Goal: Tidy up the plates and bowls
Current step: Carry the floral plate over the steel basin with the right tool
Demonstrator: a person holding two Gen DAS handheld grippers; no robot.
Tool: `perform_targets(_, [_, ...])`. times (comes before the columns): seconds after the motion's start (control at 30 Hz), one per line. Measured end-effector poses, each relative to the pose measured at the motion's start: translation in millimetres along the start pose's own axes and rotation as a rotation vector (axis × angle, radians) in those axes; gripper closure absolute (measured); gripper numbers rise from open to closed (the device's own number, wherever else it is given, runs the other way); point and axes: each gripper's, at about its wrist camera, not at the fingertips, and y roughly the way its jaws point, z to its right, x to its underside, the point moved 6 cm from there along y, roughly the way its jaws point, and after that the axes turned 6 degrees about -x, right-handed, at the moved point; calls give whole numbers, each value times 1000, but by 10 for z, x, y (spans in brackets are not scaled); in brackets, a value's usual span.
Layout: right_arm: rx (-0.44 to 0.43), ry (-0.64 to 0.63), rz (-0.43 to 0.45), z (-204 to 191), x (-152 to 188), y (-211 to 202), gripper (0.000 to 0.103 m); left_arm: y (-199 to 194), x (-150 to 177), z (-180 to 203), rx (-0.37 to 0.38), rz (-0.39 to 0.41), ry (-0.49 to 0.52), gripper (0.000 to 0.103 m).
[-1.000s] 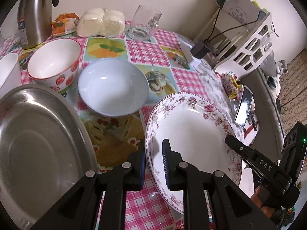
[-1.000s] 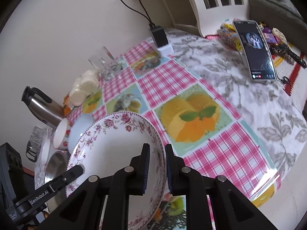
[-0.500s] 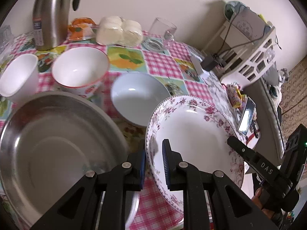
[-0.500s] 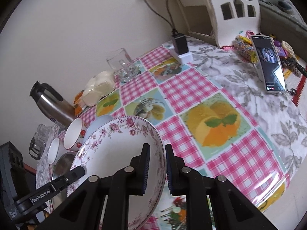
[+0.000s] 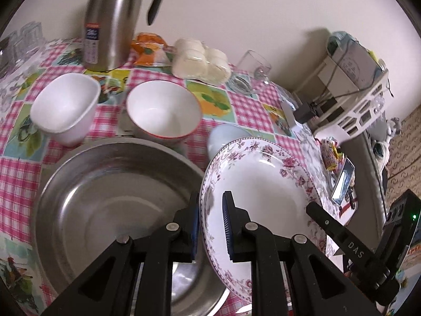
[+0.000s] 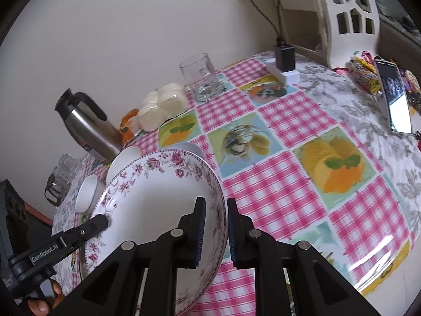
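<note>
Having travelled from beside the pale blue bowl (image 5: 226, 137), the flower-rimmed white plate (image 5: 263, 184), being clenched by both the left tool (image 5: 210, 226) and right tool (image 6: 213, 233), is now nearing the round steel basin (image 5: 105, 197), probably needing lowering inside.

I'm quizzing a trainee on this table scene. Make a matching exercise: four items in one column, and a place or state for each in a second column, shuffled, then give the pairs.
Items
1. floral plate
2. steel basin
3. thermos jug
4. smartphone

Places or states
A. standing upright by the wall
B. lying flat on the grey leaf-print cloth
C. clamped at its rim by both the left gripper and the right gripper
D. empty, resting on the table just left of the plate in the left wrist view

Pairs: 1-C, 2-D, 3-A, 4-B
</note>
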Motion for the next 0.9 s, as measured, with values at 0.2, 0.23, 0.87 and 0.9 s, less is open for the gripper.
perform_targets(0.2, [-25, -17, -7, -228, 43, 65, 86, -86, -67, -218, -14, 12, -27, 87])
perform_targets(0.23, [-28, -21, -9, -268, 50, 80, 86, -98, -74, -253, -16, 13, -31, 87])
perform_targets(0.87, [-74, -105, -92, -915, 332, 422, 86, -204, -57, -1002, -105, -28, -131, 86])
perform_targets(0.9, [-74, -106, -98, -929, 346, 443, 86, -204, -50, -1035, -112, -32, -136, 86])
